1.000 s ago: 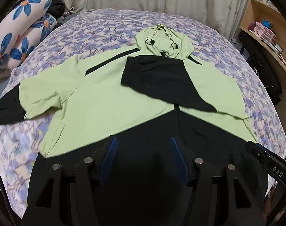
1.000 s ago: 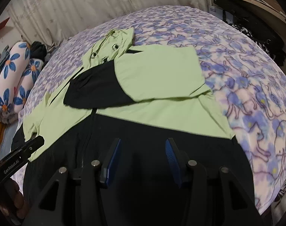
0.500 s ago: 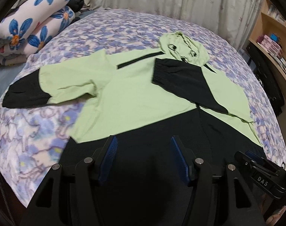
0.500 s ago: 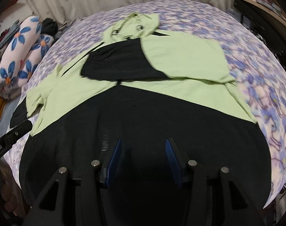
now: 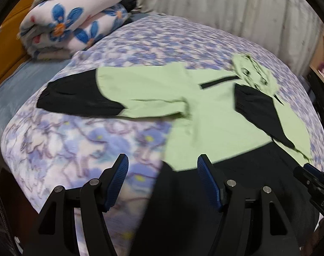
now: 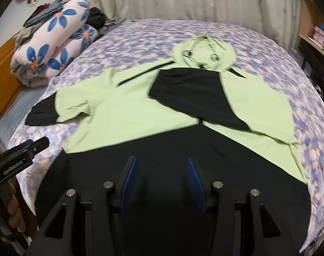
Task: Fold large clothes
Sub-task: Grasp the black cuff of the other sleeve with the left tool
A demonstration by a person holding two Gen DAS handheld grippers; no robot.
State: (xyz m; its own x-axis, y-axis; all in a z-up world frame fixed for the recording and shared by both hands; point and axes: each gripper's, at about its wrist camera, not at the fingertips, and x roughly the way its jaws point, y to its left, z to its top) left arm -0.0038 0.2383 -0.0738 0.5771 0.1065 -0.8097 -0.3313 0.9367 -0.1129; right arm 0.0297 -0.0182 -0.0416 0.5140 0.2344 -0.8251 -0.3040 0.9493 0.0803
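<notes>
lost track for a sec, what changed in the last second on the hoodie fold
The left hand-held gripper swung left, toward the hoodie's unfolded sleeve; its view now takes in the rolled blanket. The right hand-held gripper recentred over the black hem. Nothing was grasped or released. The hoodie lies as before, one sleeve folded across the chest, both grippers open.

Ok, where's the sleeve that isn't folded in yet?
The unfolded sleeve lies stretched out to the left of the jacket in both views, its black cuff toward the rolled floral blanket.
</notes>
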